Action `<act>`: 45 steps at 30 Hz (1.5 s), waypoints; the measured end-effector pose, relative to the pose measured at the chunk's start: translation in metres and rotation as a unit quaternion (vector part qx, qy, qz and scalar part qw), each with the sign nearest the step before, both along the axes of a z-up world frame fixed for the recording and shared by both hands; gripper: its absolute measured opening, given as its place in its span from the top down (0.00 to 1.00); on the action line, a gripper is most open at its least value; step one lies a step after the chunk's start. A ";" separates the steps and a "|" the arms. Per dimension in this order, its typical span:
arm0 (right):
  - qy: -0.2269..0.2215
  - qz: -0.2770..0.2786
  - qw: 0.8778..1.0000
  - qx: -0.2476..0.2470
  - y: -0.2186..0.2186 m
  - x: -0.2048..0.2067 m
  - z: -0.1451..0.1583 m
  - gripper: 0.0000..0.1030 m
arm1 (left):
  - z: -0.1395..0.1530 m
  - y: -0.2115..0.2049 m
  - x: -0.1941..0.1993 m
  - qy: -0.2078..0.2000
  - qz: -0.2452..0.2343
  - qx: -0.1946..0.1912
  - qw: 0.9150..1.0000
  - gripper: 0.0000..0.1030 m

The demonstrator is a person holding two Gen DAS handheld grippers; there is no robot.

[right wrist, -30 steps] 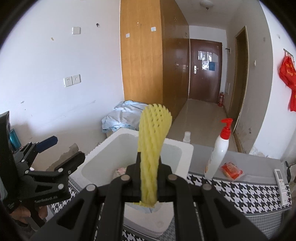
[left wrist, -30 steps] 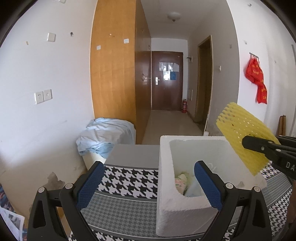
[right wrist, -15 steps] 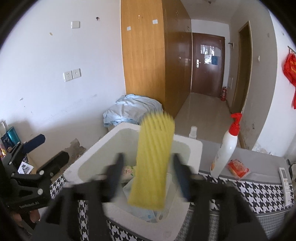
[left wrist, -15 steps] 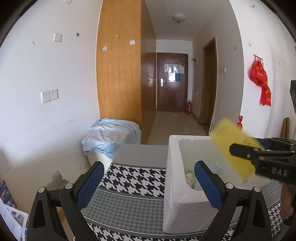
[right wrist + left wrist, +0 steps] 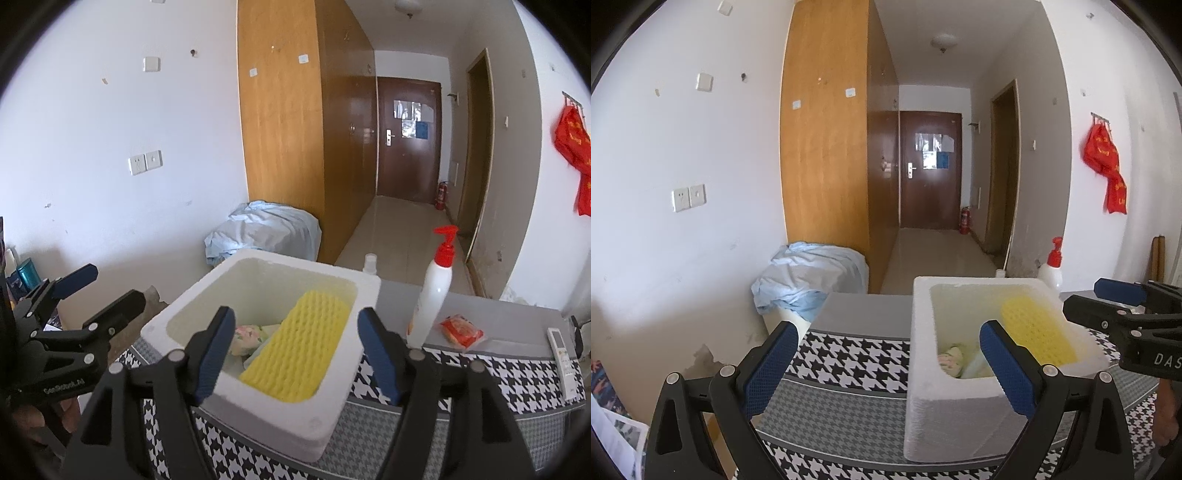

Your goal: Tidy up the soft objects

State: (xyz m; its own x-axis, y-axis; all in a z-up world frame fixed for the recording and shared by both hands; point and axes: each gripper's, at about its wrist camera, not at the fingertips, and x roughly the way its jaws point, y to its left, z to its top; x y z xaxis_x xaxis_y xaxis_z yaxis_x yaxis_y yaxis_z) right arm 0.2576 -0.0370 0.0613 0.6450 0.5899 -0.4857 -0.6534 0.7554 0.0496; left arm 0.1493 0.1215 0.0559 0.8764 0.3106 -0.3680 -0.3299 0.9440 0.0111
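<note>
Houndstooth cloth is spread over the table (image 5: 461,373), so nothing slips much. Closest in, the right gripper (image 5: 297,350) is seen with jaws opening and nothing between them, poised over the near rim of the foam box (image 5: 317,417). Just past its fingertips the yellow foam net (image 5: 295,354) is propped against the box's right wall, probably dropped there. Off to the left, the left gripper (image 5: 886,365) is held wide and empty. Beyond the right finger, a pump bottle (image 5: 434,291) and red packet (image 5: 461,330) are parked, so room there looks tight.
</note>
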 end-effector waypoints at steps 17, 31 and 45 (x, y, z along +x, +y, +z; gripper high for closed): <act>-0.046 -0.030 0.998 0.034 -0.049 -0.049 0.009 0.04 | 0.016 -0.044 -0.030 -0.028 -0.031 0.014 0.999 0.01; -0.077 -0.053 0.995 0.043 -0.080 -0.091 -0.005 0.04 | 0.009 -0.073 -0.068 -0.047 -0.041 0.019 0.998 0.01; -0.075 -0.081 0.992 0.054 -0.102 -0.109 -0.025 0.03 | -0.007 -0.089 -0.083 -0.060 -0.052 0.020 0.997 0.01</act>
State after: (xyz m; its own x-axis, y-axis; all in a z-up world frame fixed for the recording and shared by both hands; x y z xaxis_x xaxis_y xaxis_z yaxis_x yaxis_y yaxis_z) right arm 0.1488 -0.1389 0.0359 0.7953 0.5169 -0.3168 -0.5308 0.8461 0.0481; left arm 0.0666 0.0323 0.0493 0.9416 0.2281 -0.2478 -0.2315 0.9727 0.0160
